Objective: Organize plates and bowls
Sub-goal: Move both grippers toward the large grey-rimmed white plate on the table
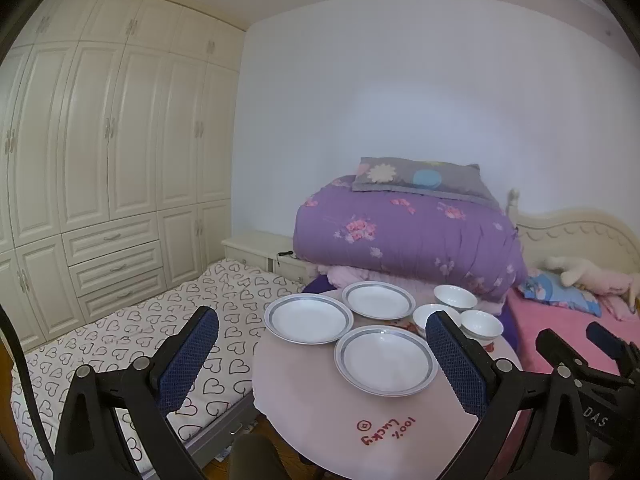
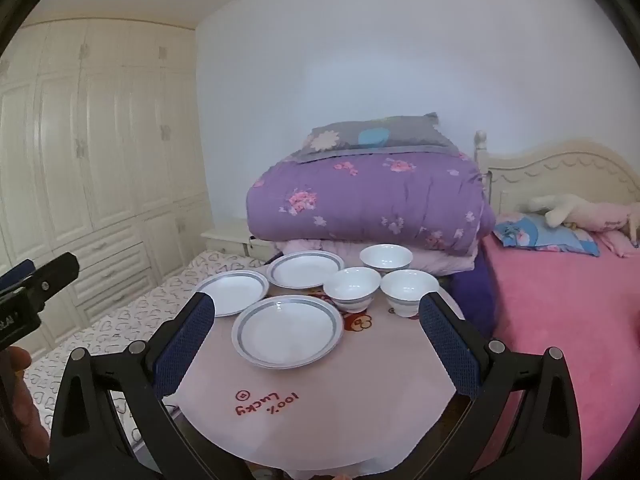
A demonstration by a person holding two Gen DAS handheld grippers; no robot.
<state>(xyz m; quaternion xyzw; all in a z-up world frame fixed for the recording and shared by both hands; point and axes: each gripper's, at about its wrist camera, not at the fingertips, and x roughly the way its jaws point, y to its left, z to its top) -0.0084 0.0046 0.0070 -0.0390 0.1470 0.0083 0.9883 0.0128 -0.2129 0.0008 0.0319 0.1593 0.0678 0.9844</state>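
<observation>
White crockery sits spread over a round pink table (image 2: 304,412): three grey-rimmed plates on the left half, three bowls on the right half toward the far edge. The near plate (image 2: 287,331) lies alone in the middle. The left plate (image 2: 234,293) and far plate (image 2: 305,269) lie behind it, close to each other; whether their rims touch I cannot tell. The bowls (image 2: 352,283) cluster tightly, apparently rim to rim. Nothing is stacked yet, so sorting seems not to have begun.

Both tools hang back over the near edge, probably to survey before choosing. The left gripper (image 1: 320,356) stands wide with nothing between its pads, and the right gripper (image 2: 316,344) is likewise wide and holds nothing.

From the left view, a finger hides part of the bowl cluster. The table's near rim is cut off below, and its legs are out of sight. Behind, a folded purple quilt (image 2: 368,200) blocks whatever lies past the table.
</observation>
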